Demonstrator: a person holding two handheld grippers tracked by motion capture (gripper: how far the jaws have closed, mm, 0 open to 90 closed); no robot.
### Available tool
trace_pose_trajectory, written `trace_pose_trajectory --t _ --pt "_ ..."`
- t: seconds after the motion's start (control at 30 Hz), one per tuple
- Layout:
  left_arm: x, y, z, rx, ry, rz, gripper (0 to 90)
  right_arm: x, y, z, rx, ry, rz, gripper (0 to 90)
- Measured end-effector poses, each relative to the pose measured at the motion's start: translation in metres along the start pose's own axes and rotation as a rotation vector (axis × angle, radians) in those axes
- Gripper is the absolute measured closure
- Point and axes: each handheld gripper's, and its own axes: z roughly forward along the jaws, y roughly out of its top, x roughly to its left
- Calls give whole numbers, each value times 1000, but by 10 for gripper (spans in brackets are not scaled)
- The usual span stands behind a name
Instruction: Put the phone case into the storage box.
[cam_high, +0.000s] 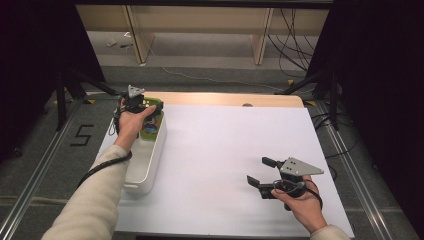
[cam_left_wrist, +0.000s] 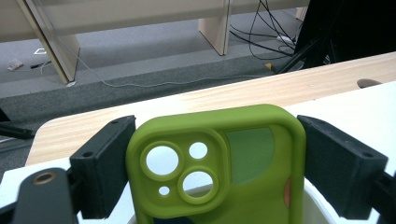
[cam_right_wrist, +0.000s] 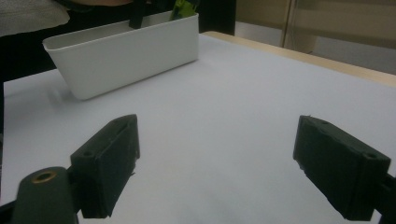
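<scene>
Both arms reach in, one gripper in each hand.
The left gripper (cam_high: 136, 101), arm stretched far forward, has its jaws clamped on something green; the right gripper (cam_high: 261, 172) sits low and near, jaws spread wide, pointing left.

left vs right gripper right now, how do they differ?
The left gripper is shut on the green phone case; the right gripper is open and holds nothing. The left gripper is at the far end of the white bin; the right gripper is over bare white tabletop. Both have black jaws and are hand-held.
</scene>
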Motion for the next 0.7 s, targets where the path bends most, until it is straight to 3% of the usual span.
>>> trace_pose_trajectory --t 0.47,0.7 --pt "0 -3 2 13 -10 -7 148 0 0 0 1 -2 3 155" --pt "0 -3 3 22 -4 13 142 0 0 0 1 -2 2 156"
